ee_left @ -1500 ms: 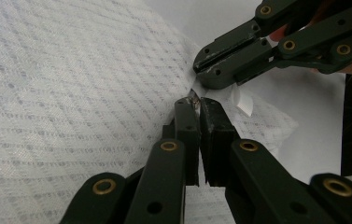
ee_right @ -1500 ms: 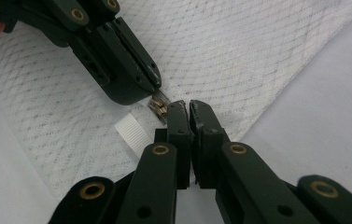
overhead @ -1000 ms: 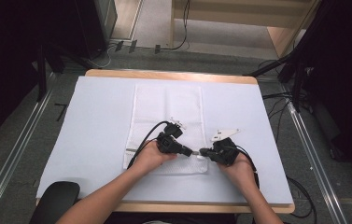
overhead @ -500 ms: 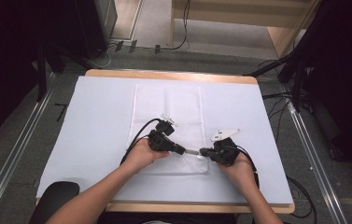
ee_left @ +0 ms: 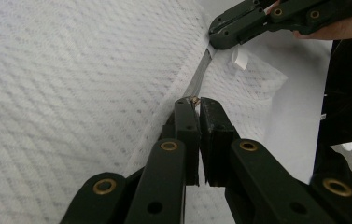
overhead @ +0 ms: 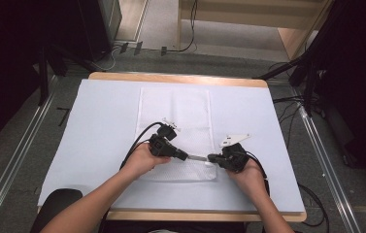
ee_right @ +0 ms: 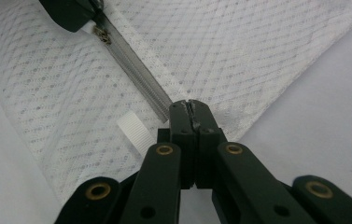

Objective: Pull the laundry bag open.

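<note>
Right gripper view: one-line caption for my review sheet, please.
Right gripper shut on the end of the mesh bag's zipper; left gripper at the slider.

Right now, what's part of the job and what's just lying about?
In the job: white mesh zipper bag; its zipper; zipper pull, pinched by left tongs; right tongs, shut on the bag's zipper end.

Lying about: white table cover; black chair; floor cables.
</note>
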A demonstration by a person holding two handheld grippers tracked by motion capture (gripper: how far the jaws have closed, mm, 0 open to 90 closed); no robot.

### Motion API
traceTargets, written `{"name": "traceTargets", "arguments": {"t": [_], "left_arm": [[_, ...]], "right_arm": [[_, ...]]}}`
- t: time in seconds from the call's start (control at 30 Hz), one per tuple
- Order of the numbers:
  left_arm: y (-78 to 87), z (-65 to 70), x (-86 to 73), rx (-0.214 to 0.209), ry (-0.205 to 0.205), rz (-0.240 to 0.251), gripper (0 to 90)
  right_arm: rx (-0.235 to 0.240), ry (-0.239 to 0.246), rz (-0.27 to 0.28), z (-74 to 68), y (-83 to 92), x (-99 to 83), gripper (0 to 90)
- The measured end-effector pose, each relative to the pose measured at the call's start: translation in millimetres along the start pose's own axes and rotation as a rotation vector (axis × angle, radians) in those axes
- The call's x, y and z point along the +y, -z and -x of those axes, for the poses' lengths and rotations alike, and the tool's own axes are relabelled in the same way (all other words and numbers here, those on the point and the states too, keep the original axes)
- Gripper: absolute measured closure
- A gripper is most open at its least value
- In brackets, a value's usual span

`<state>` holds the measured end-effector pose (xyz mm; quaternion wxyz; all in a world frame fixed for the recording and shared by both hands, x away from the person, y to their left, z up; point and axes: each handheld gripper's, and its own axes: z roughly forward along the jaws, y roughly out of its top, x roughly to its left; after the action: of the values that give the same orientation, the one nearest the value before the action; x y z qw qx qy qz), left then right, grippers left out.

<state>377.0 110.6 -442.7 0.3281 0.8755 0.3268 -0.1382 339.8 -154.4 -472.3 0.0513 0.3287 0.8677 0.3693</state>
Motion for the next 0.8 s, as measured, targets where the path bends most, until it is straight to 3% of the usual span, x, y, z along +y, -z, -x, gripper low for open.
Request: {"name": "traceTargets", "arguments": {"t": [0.17, 0.3, 0.5, 0.8], "left_arm": [[6.7, -6.2, -3.3, -0.010, 0.031, 0.013, 88.2], [9.1, -4.0, -4.3, -0.007, 0.017, 0.015, 88.2], [15.1, -10.9, -8.2, -0.007, 0.050, 0.016, 88.2], [22.7, -12.9, -13.3, -0.003, 0.058, 0.021, 88.2]], "right_arm": [[0.004, 0.002, 0.002, 0.9, -0.2, 0.0, 90.0], [0.006, -0.002, 0.000, 1.0, -0.2, 0.3, 90.0], [0.016, -0.008, 0.001, 2.6, 0.0, 0.1, 90.0], [0.039, 0.001, -0.001, 5.2, -0.6, 0.7, 90.0]]}}
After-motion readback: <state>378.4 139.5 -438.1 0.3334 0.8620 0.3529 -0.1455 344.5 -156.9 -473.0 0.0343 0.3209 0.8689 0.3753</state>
